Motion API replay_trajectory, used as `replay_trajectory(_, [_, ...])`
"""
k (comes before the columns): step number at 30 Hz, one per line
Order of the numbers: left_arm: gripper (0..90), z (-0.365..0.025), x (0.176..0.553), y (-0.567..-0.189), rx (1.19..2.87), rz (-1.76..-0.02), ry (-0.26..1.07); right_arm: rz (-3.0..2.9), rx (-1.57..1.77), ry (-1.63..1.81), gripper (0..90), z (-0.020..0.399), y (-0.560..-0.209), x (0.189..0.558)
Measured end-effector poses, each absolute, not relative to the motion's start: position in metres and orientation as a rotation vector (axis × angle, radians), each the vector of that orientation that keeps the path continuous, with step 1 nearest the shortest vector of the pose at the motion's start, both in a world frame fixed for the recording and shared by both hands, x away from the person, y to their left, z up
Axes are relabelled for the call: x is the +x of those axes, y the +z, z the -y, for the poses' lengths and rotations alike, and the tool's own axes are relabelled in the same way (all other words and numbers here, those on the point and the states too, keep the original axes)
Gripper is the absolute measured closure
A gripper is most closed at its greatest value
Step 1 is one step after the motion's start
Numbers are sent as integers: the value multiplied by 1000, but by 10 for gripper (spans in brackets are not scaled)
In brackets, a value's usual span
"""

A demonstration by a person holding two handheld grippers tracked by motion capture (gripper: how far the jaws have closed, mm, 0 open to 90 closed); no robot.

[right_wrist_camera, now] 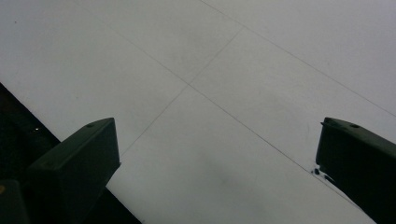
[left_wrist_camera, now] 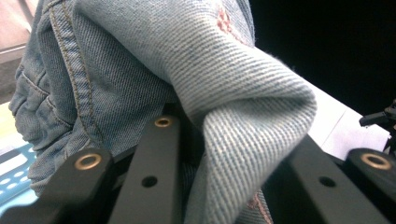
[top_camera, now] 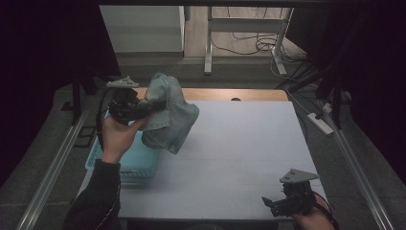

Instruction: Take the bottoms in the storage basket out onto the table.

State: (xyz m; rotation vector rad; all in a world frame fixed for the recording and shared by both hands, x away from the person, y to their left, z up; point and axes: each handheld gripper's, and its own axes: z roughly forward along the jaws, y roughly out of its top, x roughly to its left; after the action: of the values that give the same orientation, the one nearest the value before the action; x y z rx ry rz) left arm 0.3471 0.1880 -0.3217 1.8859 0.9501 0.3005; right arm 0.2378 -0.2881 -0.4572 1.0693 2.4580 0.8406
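Left tool [top_camera: 143, 109]: held aloft at the far left of the table, above the basket; its jaws are clamped on the denim garment, with a thick fold of cloth pinched between them.
Denim garment [top_camera: 168, 115]: light blue, bunched and hanging from the left tool; most of the cloth is seen just to the right of the jaws and below them, clear of the table surface. In the left gripper view [left_wrist_camera: 196, 79] a rolled fold is seen running down between the two black jaws, with a stitched seam at the left and a small reddish mark near the top.
Garment relative to basket: the lower hem is seen hanging over the basket's right far corner; whether it touches the rim cannot be told.
Basket [top_camera: 139, 165]: pale blue, slotted plastic, set at the left edge of the table, under the left hand and partly covered by it.
Left hand [top_camera: 117, 136]: wrapped around the body of the left tool, a dark sleeve behind it.
Right tool [top_camera: 273, 203]: held low at the near right corner of the table, well apart from the garment; its jaws are spread wide with nothing between them, as confirmed in the right gripper view.
Table [top_camera: 249, 143]: white top with faint seam lines, a wooden strip along the far edge.
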Motion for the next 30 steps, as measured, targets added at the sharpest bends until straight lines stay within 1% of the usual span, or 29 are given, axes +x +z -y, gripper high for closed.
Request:
replay_trajectory(17, [755, -134, 359, -339, 1958, -858, 243, -2451, 1080, 849, 0, 289, -457, 238])
replay_trajectory(30, [754, -99, 376, -372, 2028, -852, 202, -2452, 1080, 849, 0, 290, -457, 238])
